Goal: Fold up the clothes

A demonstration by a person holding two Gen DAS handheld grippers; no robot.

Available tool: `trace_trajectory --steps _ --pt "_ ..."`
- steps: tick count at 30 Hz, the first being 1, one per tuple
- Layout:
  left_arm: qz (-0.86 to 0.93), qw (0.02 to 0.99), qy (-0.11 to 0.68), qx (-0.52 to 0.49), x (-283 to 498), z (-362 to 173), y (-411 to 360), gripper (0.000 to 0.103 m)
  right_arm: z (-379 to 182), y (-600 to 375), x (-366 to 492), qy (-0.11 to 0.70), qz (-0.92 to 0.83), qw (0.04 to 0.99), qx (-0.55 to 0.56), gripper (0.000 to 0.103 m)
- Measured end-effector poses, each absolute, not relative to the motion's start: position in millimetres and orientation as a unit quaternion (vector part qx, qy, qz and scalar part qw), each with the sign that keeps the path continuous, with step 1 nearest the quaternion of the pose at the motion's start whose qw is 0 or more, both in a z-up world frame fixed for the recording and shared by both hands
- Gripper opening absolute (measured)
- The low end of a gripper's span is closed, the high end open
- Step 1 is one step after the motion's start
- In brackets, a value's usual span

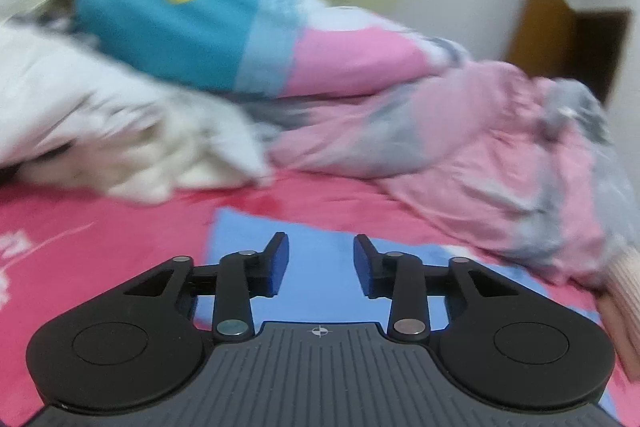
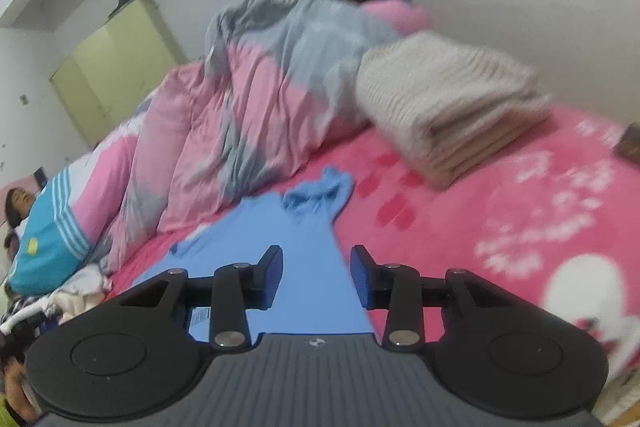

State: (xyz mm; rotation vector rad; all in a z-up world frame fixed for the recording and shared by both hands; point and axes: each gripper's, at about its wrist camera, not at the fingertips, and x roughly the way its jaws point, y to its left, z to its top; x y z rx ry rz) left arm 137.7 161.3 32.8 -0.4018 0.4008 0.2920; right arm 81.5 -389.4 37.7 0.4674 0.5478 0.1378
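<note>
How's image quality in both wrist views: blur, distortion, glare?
Left wrist: background smeared by motion blur, the white pile and pink-grey quilt soft, while the left gripper stays sharp. Right wrist: milder blur, worst on the folded beige knit; the blue garment reads fairly clean. Both show fisheye bending and dark corners; lighting flat, no glare.

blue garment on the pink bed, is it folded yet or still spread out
Partly folded at most: the blue cloth garment lies as a long flat strip on the pink blanket, with its far end bunched and rumpled.
</note>
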Motion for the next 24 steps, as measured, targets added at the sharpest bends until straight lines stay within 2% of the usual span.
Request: trace_trajectory --steps 5,7,9,18,24 --pt "0.078 0.966 0.207 -0.13 169 57 89 0.043 19 -369 116 0.267 0.101 0.937 0.202 0.048" --pt "0.049 0.97 0.214 -0.108 184 59 59 0.05 13 -366 131 0.262 0.108 0.938 0.2 0.064" --pt "0.027 0.97 0.222 -0.096 198 55 34 0.052 7 -366 146 0.258 0.114 0.938 0.202 0.07" --pt "-0.046 0.966 0.254 0.01 280 31 -65 0.052 -28 -376 245 0.263 0.127 0.942 0.166 0.069" --pt "-0.115 0.953 0.261 0.101 337 10 -123 0.052 -49 -392 319 0.271 0.133 0.945 0.129 0.065"
